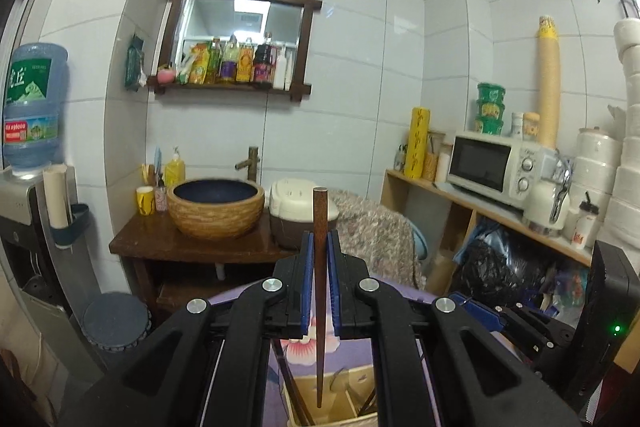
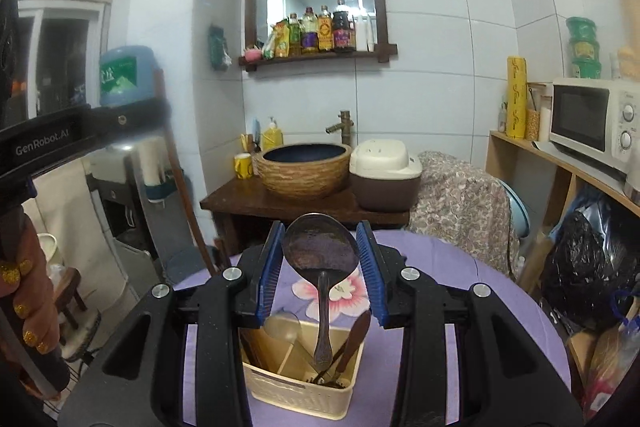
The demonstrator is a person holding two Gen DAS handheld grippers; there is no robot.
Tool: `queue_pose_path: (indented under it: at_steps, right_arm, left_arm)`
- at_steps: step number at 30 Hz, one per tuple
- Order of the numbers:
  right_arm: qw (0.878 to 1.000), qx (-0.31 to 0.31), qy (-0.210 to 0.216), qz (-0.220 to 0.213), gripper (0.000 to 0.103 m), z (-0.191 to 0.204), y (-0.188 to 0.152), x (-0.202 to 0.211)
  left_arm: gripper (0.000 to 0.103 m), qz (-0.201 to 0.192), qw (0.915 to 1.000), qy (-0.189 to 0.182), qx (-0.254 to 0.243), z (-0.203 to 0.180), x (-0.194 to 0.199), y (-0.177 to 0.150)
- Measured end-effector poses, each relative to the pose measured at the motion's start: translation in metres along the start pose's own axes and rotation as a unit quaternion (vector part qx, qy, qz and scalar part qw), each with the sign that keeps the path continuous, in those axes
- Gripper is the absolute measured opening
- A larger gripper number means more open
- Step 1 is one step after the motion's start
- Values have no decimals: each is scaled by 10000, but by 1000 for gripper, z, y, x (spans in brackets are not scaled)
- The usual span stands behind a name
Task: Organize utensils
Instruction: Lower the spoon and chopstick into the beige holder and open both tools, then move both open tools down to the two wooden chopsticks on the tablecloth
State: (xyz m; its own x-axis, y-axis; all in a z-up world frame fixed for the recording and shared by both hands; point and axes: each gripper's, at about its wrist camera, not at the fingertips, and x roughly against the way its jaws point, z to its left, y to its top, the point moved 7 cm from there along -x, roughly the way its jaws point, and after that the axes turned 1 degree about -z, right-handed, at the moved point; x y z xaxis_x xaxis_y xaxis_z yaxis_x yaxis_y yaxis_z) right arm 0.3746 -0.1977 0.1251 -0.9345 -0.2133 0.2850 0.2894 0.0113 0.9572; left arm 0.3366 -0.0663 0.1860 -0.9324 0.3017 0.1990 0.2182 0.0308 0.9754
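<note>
So both grippers are loaded right now. The left gripper is clamped nearly shut on a single dark wooden chopstick, which stands close to upright: blunt end poking up past the fingertips in the middle of the frame, thin tip hanging down toward the bottom centre. Right under that tip is the cream slotted basket, sitting on the purple flowered tablecloth.

The right gripper is part-way open and pinching the bowl of a dark metal spoon edge to edge, handle dangling straight down into the lower middle of the frame, tip just above the basket. In there you can see a pale ladle, a brown-handled utensil and some dark sticks.

My read: both long axes run vertical and the basket is directly below each one, so the next bit is basically a straight drop. Neither hand looks clearly nearer.
</note>
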Motion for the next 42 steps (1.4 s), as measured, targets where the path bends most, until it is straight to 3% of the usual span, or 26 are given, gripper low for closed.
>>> queue_pose_path:
  at_steps: [9, 14, 25, 27, 28, 29, 31, 34, 35, 38, 42]
  right_arm:
    - [9986, 15, -211, 491, 38, -10, -69, -24]
    - [9976, 100, -242, 639, 38, -8, -90, -25]
    - [9975, 304, -263, 588, 39, 0, -103, -19]
    - [9979, 242, -220, 552, 53, -1, -101, -15]
    - [9983, 199, -199, 503, 66, -1, -100, -11]
    - [9987, 163, -195, 439, 71, -2, -98, -6]
    - [9992, 118, -189, 323, 74, -2, -97, 8]
    - [9990, 146, -372, 223, 95, -4, -102, 34]
    - [9986, 150, -467, 217, 97, -6, -107, 45]
    - [9954, 58, -761, 584, 97, -17, -133, 65]
    - [9873, -372, -867, 1281, 97, -31, -181, 81]
  left_arm:
    - [8, 479, 9987, 101, -154, 13, -13, -77]
    - [8, 788, 9969, 51, 13, 22, -21, -104]
    - [9, 804, 9968, -14, -38, 24, -15, -110]
    - [11, 804, 9968, -28, 4, 25, -11, -110]
    - [20, 803, 9968, -41, 39, 26, -9, -110]
    - [35, 771, 9969, -69, 123, 28, -2, -109]
    - [60, 646, 9976, -96, 240, 29, 10, -108]
    - [79, 439, 9983, -140, 344, 29, 40, -117]
    - [86, 449, 9984, -131, 323, 28, 45, -122]
    - [98, 597, 9979, 9, 230, 27, 62, -148]
    - [98, 1104, 9933, 14, 331, 27, 70, -191]
